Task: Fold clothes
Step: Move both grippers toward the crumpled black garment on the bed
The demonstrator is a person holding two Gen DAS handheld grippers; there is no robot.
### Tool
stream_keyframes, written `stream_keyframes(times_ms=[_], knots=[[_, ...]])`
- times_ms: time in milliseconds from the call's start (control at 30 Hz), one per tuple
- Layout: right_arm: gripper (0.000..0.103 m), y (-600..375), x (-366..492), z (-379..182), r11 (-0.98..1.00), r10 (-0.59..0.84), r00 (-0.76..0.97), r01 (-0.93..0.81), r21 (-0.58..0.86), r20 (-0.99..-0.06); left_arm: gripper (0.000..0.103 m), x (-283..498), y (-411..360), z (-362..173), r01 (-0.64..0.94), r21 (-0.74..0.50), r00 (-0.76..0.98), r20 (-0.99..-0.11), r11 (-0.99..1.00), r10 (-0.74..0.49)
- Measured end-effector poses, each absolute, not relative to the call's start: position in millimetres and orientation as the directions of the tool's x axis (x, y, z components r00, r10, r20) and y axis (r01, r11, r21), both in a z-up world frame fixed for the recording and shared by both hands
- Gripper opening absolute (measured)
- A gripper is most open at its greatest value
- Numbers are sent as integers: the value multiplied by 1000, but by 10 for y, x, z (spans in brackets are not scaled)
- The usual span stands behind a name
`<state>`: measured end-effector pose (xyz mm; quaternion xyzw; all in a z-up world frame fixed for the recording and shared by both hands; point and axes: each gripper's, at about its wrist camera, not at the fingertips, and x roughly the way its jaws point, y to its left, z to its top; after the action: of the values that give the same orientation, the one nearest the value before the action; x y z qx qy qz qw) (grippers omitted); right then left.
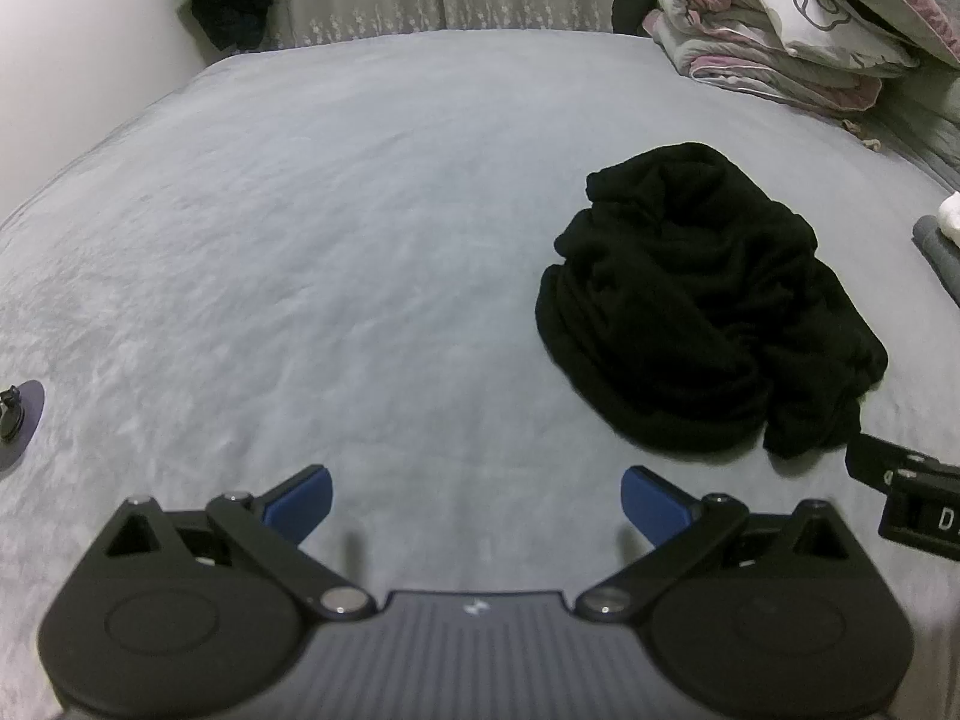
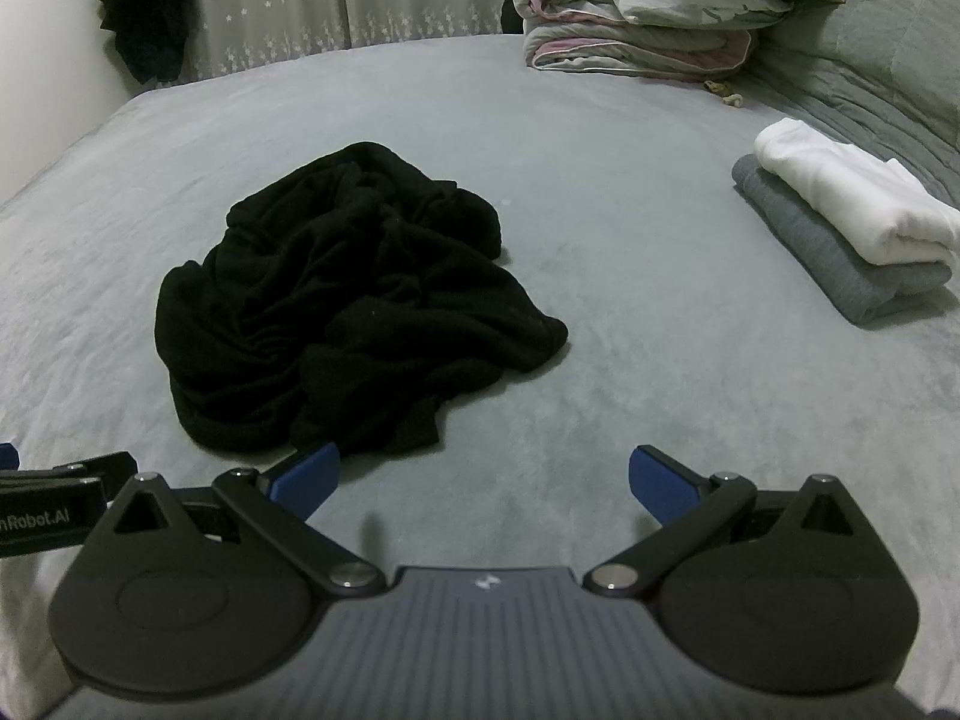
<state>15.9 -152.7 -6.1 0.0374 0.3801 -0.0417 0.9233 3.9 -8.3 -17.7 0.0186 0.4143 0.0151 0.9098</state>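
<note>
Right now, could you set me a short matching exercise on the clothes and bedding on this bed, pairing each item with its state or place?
Items:
1. black garment
2. white garment
3. grey garment
4. floral quilt

States or places:
A. folded, at the bottom of the small stack
B. crumpled in a heap on the bed
C. folded up at the far end of the bed
D. folded, on top of the small stack

Pairs: 1-B, 2-D, 3-A, 4-C
</note>
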Motion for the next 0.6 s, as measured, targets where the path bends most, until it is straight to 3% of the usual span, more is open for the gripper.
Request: stream_keyframes(times_ms=[600], knots=[[103, -1540, 169, -84, 994, -42, 698, 104, 43, -715, 103, 31, -84, -188, -10, 60, 650, -758, 998, 52]])
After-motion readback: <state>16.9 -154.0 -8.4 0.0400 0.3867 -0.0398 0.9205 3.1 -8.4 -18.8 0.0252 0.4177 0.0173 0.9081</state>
